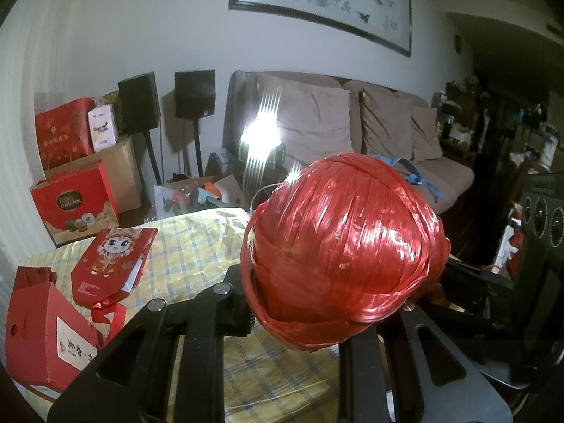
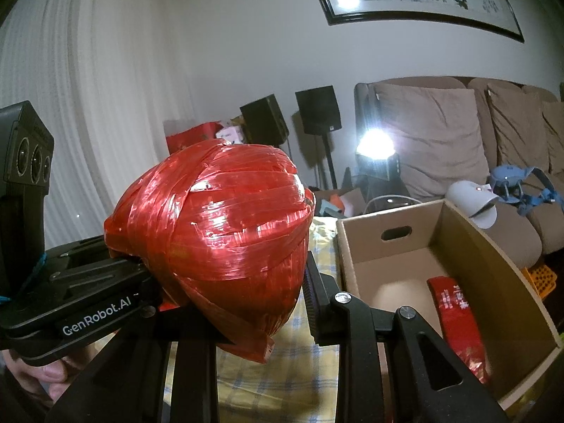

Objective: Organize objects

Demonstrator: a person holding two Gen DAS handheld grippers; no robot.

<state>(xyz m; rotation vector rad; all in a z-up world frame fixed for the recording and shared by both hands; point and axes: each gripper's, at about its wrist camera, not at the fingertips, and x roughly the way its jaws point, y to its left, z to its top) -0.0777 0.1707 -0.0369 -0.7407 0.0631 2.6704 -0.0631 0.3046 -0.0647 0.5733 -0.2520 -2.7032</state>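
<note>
Ahead of me a red ball of ribbon (image 2: 215, 243) fills most of both views, blocking the way forward. To my right an open cardboard box (image 2: 493, 257) has free room inside, apart from a red packet (image 2: 458, 320) on its floor. To my left, two red gift boxes (image 1: 112, 264) crowd the checked tablecloth (image 1: 197, 243).

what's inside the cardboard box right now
A flat red packet with printed characters lies on the floor of the cardboard box. The right gripper's frame hides the near corner.
</note>
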